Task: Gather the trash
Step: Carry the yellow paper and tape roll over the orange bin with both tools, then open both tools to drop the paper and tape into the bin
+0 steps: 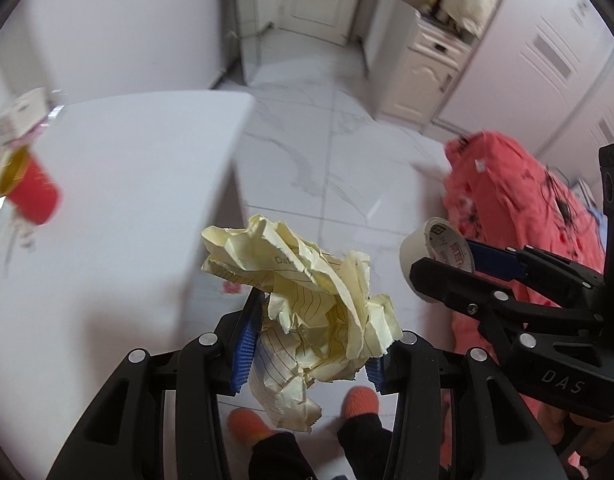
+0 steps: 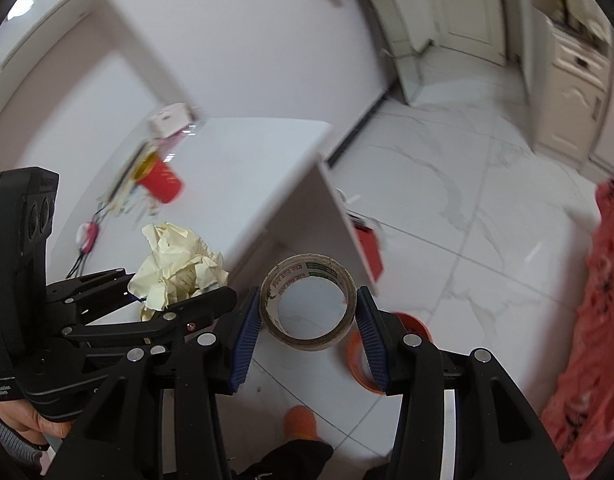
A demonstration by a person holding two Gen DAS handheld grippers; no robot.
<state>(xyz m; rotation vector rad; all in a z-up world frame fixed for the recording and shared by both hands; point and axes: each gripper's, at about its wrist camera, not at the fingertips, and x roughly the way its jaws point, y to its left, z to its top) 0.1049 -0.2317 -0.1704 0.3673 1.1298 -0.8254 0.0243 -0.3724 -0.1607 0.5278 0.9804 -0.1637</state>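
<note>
A crumpled ball of yellow lined paper (image 1: 307,280) sits between the blue pads of my left gripper (image 1: 311,344), which is shut on it, held over the floor by the table's corner. In the right wrist view the same paper (image 2: 175,256) shows in the left gripper (image 2: 175,284) at the left. My right gripper (image 2: 307,312) is shut on a nearly used-up roll of clear tape (image 2: 307,270), its pads pressing on the ring from both sides. From the left wrist view, the tape roll (image 1: 435,240) and right gripper (image 1: 455,264) are close on the right.
A white table (image 1: 147,160) stands to the left, with a red can (image 1: 35,192) and cluttered papers on it. A red cloth (image 1: 507,200) is heaped at the right. An orange round container (image 2: 387,344) stands on the tiled floor below the tape. A person's orange slippers (image 1: 247,424) are underneath.
</note>
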